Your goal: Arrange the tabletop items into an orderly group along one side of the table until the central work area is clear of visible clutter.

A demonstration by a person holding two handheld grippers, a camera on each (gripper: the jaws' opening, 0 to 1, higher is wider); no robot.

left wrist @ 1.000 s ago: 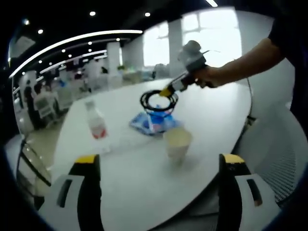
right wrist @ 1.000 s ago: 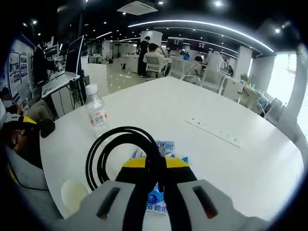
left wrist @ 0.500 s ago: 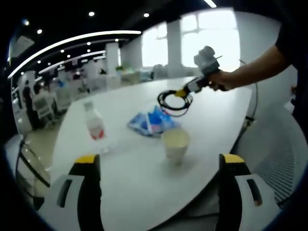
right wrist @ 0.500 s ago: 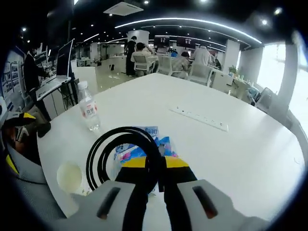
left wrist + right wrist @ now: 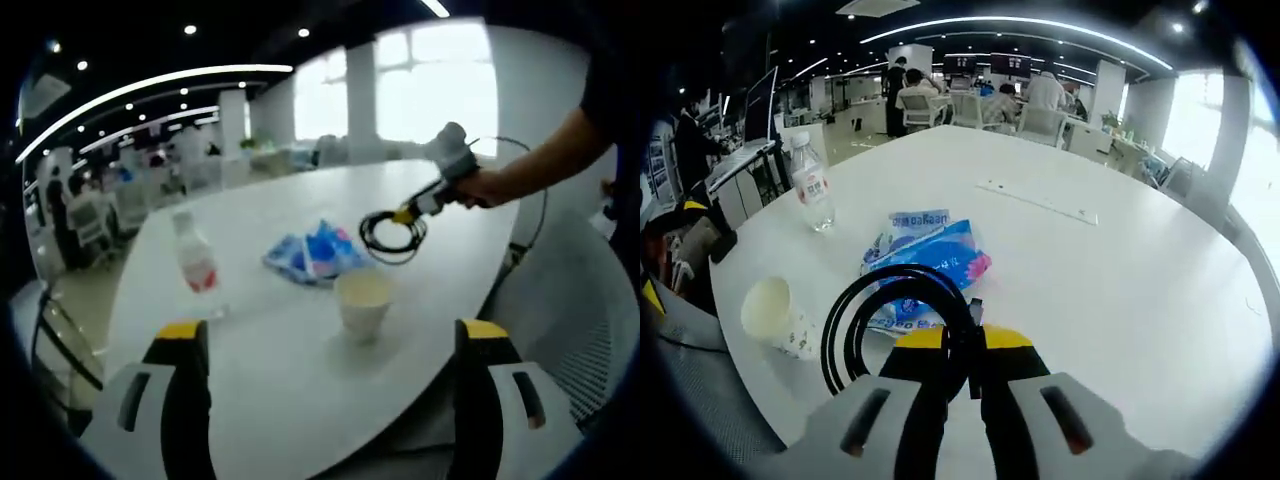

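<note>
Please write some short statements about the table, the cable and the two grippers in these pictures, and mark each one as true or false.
1. The right gripper holds a coiled black cable. True.
2. The paper cup lies on its side. False: it stands upright on the white table.
3. The left gripper grips the water bottle. False: its jaws are open and apart from the bottle.
4. The blue packet lies flat on the table. True.
5. The water bottle has no cap. False: a white cap is on it.
</note>
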